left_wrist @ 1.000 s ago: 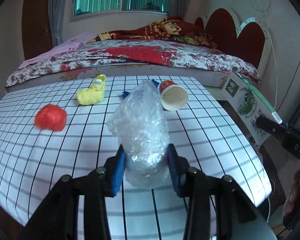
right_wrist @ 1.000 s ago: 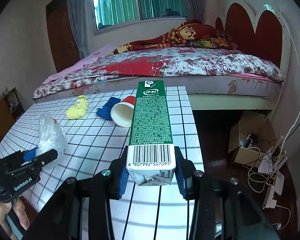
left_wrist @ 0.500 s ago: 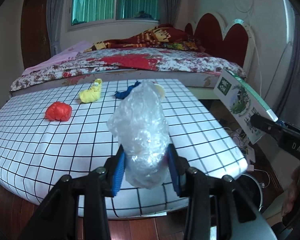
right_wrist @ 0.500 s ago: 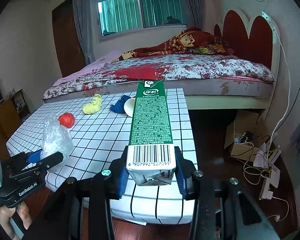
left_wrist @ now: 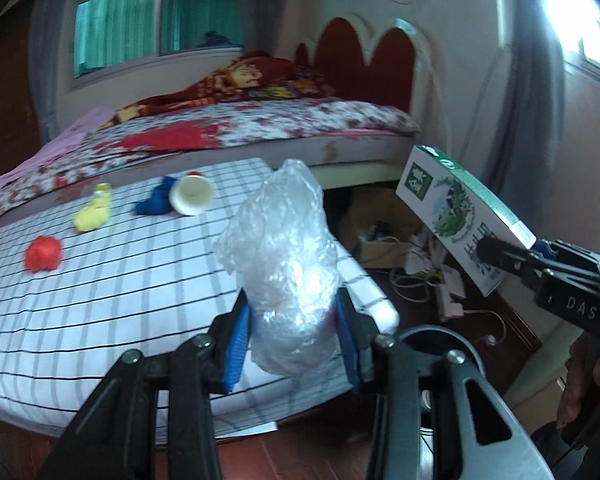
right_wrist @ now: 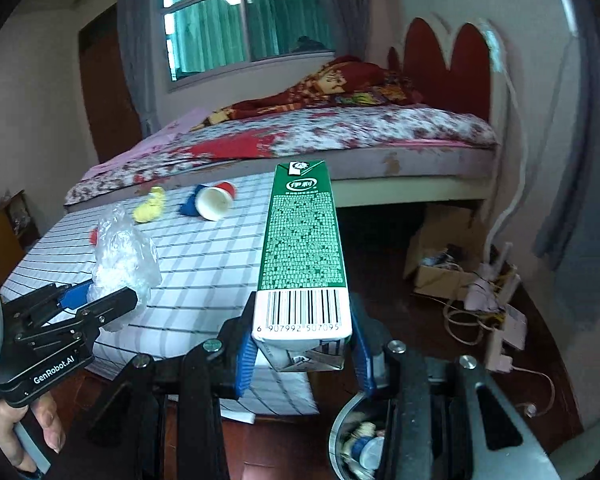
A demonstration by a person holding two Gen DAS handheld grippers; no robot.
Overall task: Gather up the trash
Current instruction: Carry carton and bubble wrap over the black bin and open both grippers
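Note:
My left gripper is shut on a crumpled clear plastic bag, held past the table's right front corner; it also shows in the right wrist view. My right gripper is shut on a green and white milk carton, seen from the side in the left wrist view. A round metal trash bin with scraps inside sits on the floor below both grippers, its rim showing in the left wrist view. On the checked table lie a red ball, a yellow wad, a blue wad and a tipped paper cup.
A bed with a floral cover stands behind the table. Cardboard boxes, cables and a power strip lie on the wooden floor at the right. A wall and curtain close the right side.
Both grippers have pulled back off the table and swung right, still holding the bag and the carton. The trash bin has come into view below them.

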